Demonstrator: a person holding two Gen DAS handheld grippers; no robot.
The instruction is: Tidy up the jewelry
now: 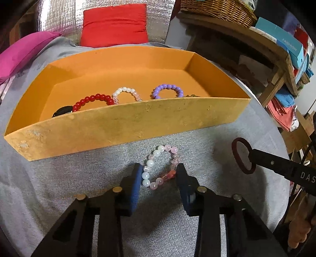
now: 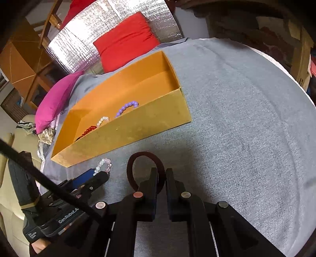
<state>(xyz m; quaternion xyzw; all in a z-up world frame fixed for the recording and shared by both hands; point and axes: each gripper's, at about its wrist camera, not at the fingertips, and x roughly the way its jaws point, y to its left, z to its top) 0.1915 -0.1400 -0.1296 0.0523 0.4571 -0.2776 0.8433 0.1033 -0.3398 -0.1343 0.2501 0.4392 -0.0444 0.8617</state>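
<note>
A pink and white bead bracelet (image 1: 156,153) lies on the grey cloth (image 1: 59,178) in front of the orange box (image 1: 138,122). My left gripper (image 1: 160,174) has its blue pads against both sides of it. In the right wrist view the same bracelet (image 2: 103,163) shows just past the left gripper (image 2: 94,175). My right gripper (image 2: 162,174) is shut on a dark red ring (image 2: 145,153), held just above the cloth to the right of the bracelet. Inside the box (image 2: 138,128) lie a red bracelet (image 1: 92,98), a white one (image 1: 126,90), a purple one (image 1: 167,87) and a black item (image 1: 63,110).
A red cushion (image 1: 114,25) and a magenta cushion (image 1: 23,51) sit behind the box. A wooden shelf with a wicker basket (image 1: 217,9) and boxes stands at the right. The round table's edge curves close on the right (image 2: 296,89).
</note>
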